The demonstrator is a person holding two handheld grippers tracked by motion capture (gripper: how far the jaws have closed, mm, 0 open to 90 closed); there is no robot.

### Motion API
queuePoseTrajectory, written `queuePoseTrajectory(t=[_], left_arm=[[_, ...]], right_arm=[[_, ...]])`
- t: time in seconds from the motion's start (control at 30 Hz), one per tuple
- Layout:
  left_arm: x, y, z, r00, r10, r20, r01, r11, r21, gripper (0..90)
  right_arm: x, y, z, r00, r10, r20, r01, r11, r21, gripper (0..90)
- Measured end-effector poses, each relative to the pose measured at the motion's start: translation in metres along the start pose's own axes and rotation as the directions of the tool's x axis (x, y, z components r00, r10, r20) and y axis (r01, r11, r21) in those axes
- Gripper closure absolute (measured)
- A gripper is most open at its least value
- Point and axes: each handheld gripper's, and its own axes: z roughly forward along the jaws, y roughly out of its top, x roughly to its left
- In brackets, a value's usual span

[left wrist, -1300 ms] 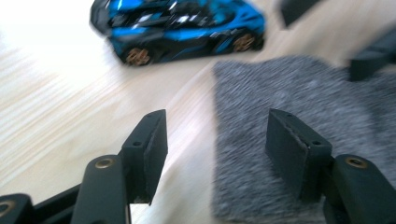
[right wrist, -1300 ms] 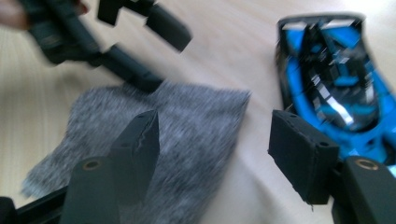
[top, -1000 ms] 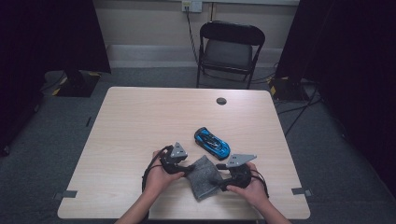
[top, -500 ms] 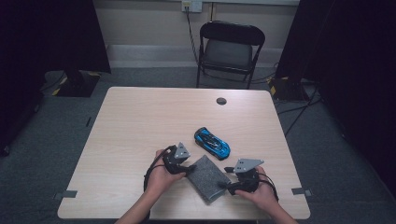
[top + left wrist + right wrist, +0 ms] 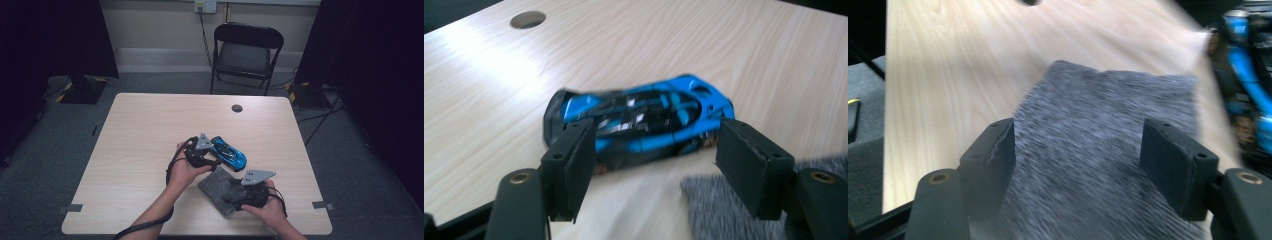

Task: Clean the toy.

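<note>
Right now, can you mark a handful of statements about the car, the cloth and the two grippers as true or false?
1. The blue toy car lies on the table. True.
2. The left gripper is clamped on the car. False: its jaws stand open, with the car just beyond them.
3. The grey cloth lies flat under the right gripper. True.
4. The cloth covers the car. False: it lies beside the car, nearer the person.
5. A folding chair stands beyond the table's far edge. True.
6. The right gripper holds the car. False: its jaws are open over the cloth.
</note>
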Motion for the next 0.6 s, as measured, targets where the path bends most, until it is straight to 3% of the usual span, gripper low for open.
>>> queuePoseTrajectory(t=[0.1,0.2,0.33,0.5,0.6], left_arm=[[0.001,0.009,0.015,0.9998,0.003,0.019,-0.003,1.0000,0.005,28.7],[0.003,0.011,0.026,0.9997,-0.002,0.025,0.002,1.0000,0.008,25.7],[0.006,0.015,0.038,0.9996,0.014,0.024,-0.014,0.9998,0.015,23.9],[0.008,0.014,0.049,0.9991,0.010,0.041,-0.011,0.9996,0.027,21.0],[0.008,0.012,0.055,0.9987,0.001,0.051,-0.003,0.9995,0.031,19.7]], right_arm=[[0.003,-0.001,0.009,0.9999,-0.008,0.010,0.008,1.000,0.019,26.9],[0.002,-0.003,0.014,0.9997,0.019,0.016,-0.020,0.999,0.031,25.4],[0.004,-0.005,0.019,0.9993,-0.006,0.038,0.004,0.998,0.064,25.0],[0.009,-0.007,0.023,0.9938,-0.051,0.099,0.042,0.995,0.088,31.7],[0.009,-0.008,0.021,0.9933,-0.053,0.103,0.044,0.995,0.090,35.7]])
